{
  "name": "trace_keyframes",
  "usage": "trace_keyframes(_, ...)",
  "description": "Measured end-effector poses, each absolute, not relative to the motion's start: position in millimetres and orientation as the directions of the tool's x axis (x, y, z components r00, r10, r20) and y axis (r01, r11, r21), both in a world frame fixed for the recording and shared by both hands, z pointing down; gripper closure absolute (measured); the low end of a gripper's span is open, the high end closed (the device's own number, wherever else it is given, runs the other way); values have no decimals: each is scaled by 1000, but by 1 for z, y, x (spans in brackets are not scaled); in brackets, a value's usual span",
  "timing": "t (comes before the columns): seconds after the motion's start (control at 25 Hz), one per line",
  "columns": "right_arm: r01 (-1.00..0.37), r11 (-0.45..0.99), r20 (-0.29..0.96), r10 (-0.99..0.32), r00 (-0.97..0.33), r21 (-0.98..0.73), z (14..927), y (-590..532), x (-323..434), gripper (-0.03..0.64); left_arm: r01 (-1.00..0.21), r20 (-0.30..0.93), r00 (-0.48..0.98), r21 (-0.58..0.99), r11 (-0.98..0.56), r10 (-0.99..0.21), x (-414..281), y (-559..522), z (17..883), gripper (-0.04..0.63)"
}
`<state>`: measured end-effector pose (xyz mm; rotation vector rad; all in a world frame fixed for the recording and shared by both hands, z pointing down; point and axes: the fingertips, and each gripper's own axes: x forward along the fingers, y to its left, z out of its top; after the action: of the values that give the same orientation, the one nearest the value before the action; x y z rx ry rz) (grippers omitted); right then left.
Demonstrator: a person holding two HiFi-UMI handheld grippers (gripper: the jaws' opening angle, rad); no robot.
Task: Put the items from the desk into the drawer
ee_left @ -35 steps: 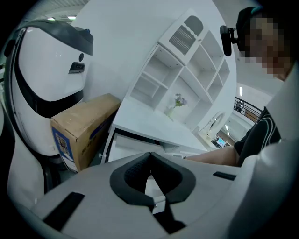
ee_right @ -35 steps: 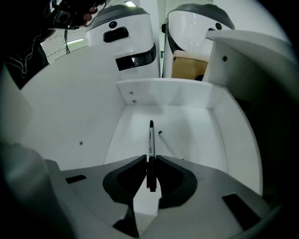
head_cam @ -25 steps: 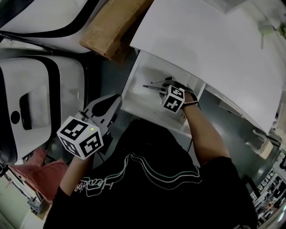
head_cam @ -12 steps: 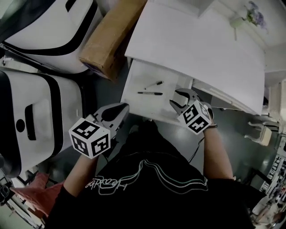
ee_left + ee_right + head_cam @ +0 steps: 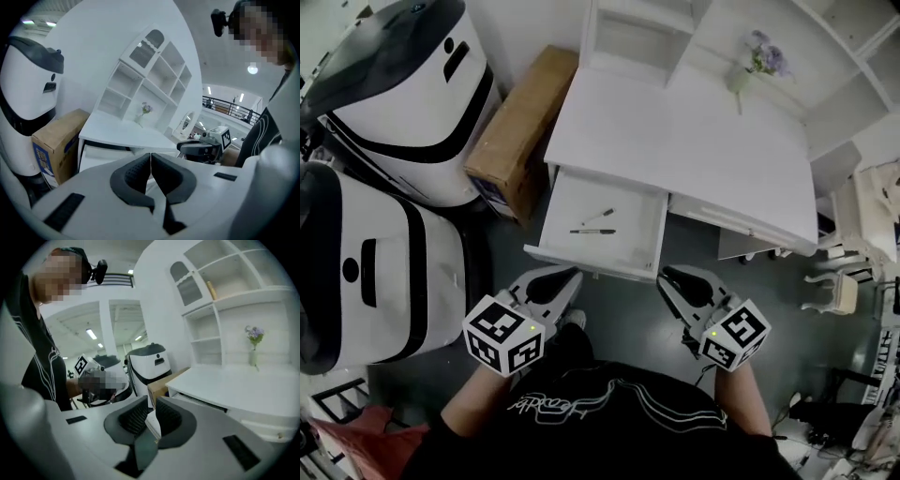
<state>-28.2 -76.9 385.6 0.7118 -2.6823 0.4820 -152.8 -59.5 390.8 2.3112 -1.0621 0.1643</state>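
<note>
The white desk (image 5: 694, 141) has its drawer (image 5: 592, 266) pulled open. Two pens (image 5: 592, 231) lie on the drawer's floor, one dark and long, the other shorter (image 5: 598, 217) just behind it. Both grippers hang over the grey floor in front of the drawer, apart from it. My left gripper (image 5: 565, 278) is shut and empty, its pads touching (image 5: 150, 157). My right gripper (image 5: 668, 277) has just been closing; a narrow gap shows between its pads (image 5: 151, 405) with nothing in it. The desk top shows no loose items near the drawer.
A brown cardboard box (image 5: 520, 131) leans at the desk's left end. Two large white machines (image 5: 403, 84) (image 5: 366, 262) stand farther left. A vase with flowers (image 5: 750, 66) and a shelf unit (image 5: 637, 28) sit at the desk's back. A white chair (image 5: 839, 291) stands at the right.
My right gripper rose out of the drawer, drew back toward me and narrowed its jaws. The left gripper also lifted and moved back. Both pens stay in the drawer.
</note>
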Motion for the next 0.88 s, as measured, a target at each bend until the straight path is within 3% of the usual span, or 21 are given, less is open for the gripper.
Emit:
trace_keyframes(0.2, -504, 769, 175, -476, -862, -393, 348, -8, 12, 561, -695, 244, 699, 451, -559, -673, -91, 5, 341, 574)
trace_keyframes(0.4, -446, 766, 79, -466, -881, -462, 312, 75, 59, 561, -673, 191, 727, 393, -627, -660, -23, 91, 291, 574)
trace_keyframes(0.88, -403, 817, 4, -441, -898, -412, 258, 196, 105, 561, -656, 134, 743, 337, -675, -655, 43, 200, 236, 574)
